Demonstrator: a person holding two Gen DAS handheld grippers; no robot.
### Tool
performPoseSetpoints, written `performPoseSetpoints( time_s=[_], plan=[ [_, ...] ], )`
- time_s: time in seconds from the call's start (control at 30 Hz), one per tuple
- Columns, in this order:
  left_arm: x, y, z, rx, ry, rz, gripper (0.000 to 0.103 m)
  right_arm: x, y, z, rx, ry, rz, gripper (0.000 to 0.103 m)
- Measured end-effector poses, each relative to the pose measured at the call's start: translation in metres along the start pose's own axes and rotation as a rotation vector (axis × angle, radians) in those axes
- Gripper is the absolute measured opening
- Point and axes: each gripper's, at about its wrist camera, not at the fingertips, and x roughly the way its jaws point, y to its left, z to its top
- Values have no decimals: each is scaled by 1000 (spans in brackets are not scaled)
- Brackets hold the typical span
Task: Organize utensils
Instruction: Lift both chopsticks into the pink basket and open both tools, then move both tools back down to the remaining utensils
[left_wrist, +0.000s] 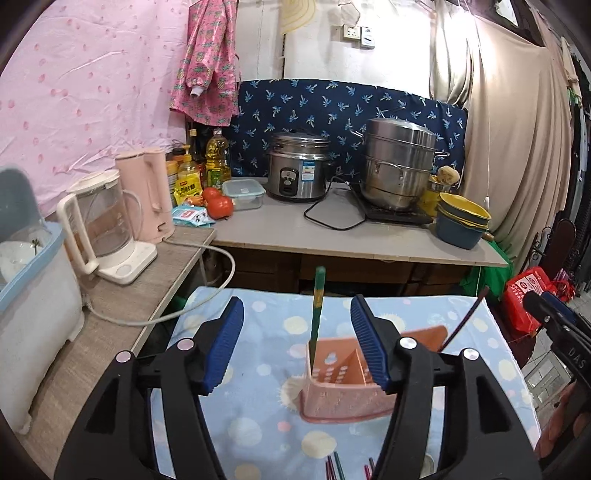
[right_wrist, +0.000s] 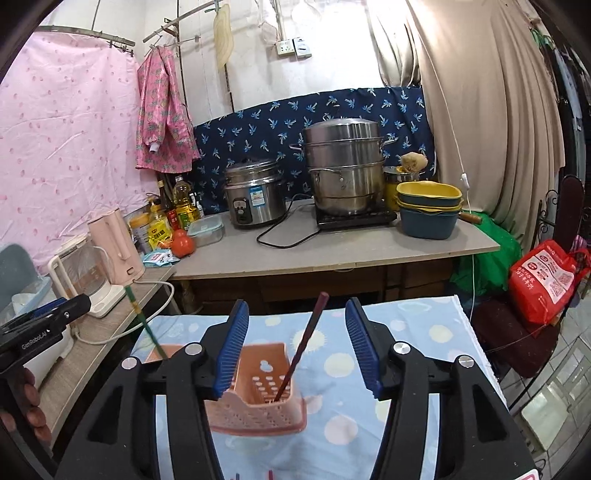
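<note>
- The pink perforated plastic utensil caddy (left_wrist: 347, 380) stands near the middle of the surface, on a light-blue cloth with pale dots (left_wrist: 258, 332), at about six o'clock in both wrist views.
- In the caddy's left compartment a green chopstick (left_wrist: 317, 314) leans upright, its tip pointing to twelve o'clock; it stands free between the left claw's (left_wrist: 297, 343) blue ribbed pads, touching neither.
- The left claw stands wide and holds nothing; by my reading it straddles the green chopstick because it has let it drop into the slot.
- In the right compartment a dark maroon chopstick (right_wrist: 301, 347) leans toward one o'clock, propped on the caddy wall, which is likely why it stays up.
- The right claw (right_wrist: 295, 343) is likewise wide and empty, its pads either side of the maroon chopstick without pressing it.
- More chopstick ends (left_wrist: 334, 467) lie on the cloth at six o'clock, probably the next to sort.
- Open cloth spreads to the caddy's right, at three o'clock, up to the cloth's edge; to the left, at nine o'clock, a white cable (left_wrist: 155, 317) and a glass kettle on a white base (left_wrist: 103, 229) crowd the neighbouring wooden surface, so withdrawing straight up and back looks safest.
</note>
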Motion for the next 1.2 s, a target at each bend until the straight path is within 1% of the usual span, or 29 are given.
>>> performPoseSetpoints(
  time_s=[0.1, 0.17, 0.27, 0.4, 0.5, 0.63, 0.73, 0.9, 1.03, 1.1, 1.2],
  plan=[
    [-16, 8, -17, -16, 18, -13, 60, -20, -4, -13, -2, 13, -4, 54],
    [-25, 11, -33, -12, 38, -5, 62, -33, -6, -27, -4, 28, -9, 54],
    [-37, 15, -63, -27, 79, -9, 62, -51, -9, -51, -10, 64, -16, 54],
    [-45, 19, -109, -46, 164, -24, 62, -71, -11, -90, -28, 121, -48, 54],
    [-48, 19, -146, -64, 239, -46, 62, -84, -17, -119, -18, 168, -59, 54],
    [-54, 13, -193, -52, 332, -58, 62, -96, -25, -156, 1, 239, -71, 54],
    [-58, 5, -221, -26, 386, -75, 62, -102, -31, -181, 27, 288, -79, 54],
    [-66, -4, -259, -8, 452, -107, 62, -108, -37, -214, 57, 360, -77, 54],
    [-71, -15, -286, 23, 499, -118, 62, -112, -36, -235, 58, 390, -74, 54],
    [-70, -18, -292, 28, 515, -118, 61, -114, -34, -243, 53, 402, -71, 54],
    [-68, -23, -297, 42, 522, -114, 56, -115, -29, -250, 49, 419, -60, 54]
  ],
)
